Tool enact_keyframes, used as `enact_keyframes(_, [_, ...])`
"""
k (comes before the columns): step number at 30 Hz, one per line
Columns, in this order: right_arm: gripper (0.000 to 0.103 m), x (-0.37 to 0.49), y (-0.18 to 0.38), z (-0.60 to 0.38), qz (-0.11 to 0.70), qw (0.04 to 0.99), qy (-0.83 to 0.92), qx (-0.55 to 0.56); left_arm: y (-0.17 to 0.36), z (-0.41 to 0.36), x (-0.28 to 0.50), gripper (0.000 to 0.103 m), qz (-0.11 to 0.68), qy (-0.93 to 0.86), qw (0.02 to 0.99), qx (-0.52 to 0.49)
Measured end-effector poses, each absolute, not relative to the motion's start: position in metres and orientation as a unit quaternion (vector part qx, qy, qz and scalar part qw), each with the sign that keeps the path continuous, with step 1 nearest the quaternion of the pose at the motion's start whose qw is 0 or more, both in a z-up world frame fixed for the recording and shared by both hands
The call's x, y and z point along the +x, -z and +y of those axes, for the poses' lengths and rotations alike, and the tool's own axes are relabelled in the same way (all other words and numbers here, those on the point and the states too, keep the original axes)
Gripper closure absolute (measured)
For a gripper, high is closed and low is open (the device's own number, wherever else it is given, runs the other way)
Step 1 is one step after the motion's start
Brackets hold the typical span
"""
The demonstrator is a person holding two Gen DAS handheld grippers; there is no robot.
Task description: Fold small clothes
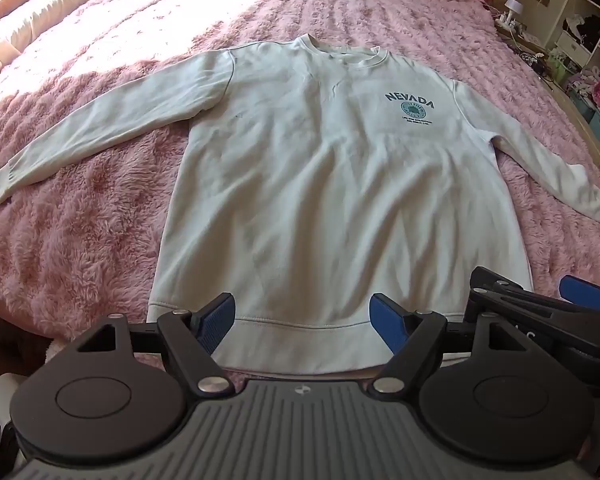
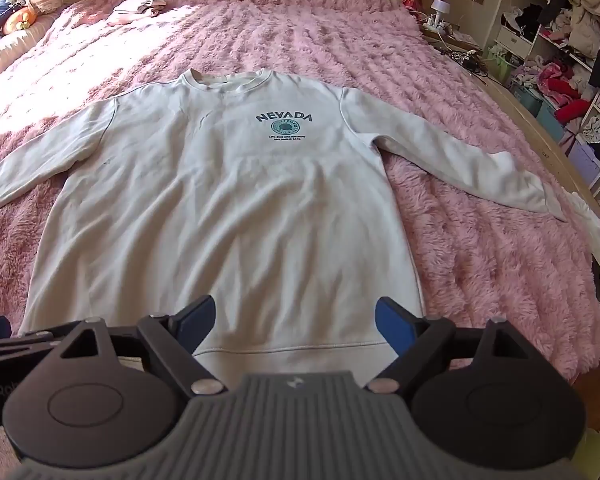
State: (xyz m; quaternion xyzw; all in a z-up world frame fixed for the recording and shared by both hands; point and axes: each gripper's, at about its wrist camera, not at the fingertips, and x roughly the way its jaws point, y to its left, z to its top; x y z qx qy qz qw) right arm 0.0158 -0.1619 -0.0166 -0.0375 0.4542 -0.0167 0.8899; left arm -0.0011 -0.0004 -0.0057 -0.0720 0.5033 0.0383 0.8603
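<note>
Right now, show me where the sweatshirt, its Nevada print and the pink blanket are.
sweatshirt point(image 1: 320, 200): left wrist view, middle of the body.
Nevada print point(image 2: 284, 117): right wrist view, on the lettering.
pink blanket point(image 2: 480, 248): right wrist view, bare fluffy patch below the sleeve.

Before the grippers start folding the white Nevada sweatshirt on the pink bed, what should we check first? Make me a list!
1. Sweatshirt lies flat, front up on the pink blanket: ok.
2. Both sleeves spread out to the sides, not tucked under: ok.
3. Left hand-held gripper open, nothing between its fingers: ok.
4. Right hand-held gripper open and empty: ok.
5. Both grippers sit over the bottom hem: ok.
6. Fabric smooth: not ok, soft wrinkles cross the middle.
</note>
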Motion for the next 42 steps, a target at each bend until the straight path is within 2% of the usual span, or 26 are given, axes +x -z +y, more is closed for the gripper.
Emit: enact_keyframes(42, [0.020, 0.0163, 0.0140, -0.1588, 0.452, 0.890, 0.016, -0.047, 0.0081, 0.0051, -0.0003, 0.013, 0.514, -0.042, 0.853, -0.077])
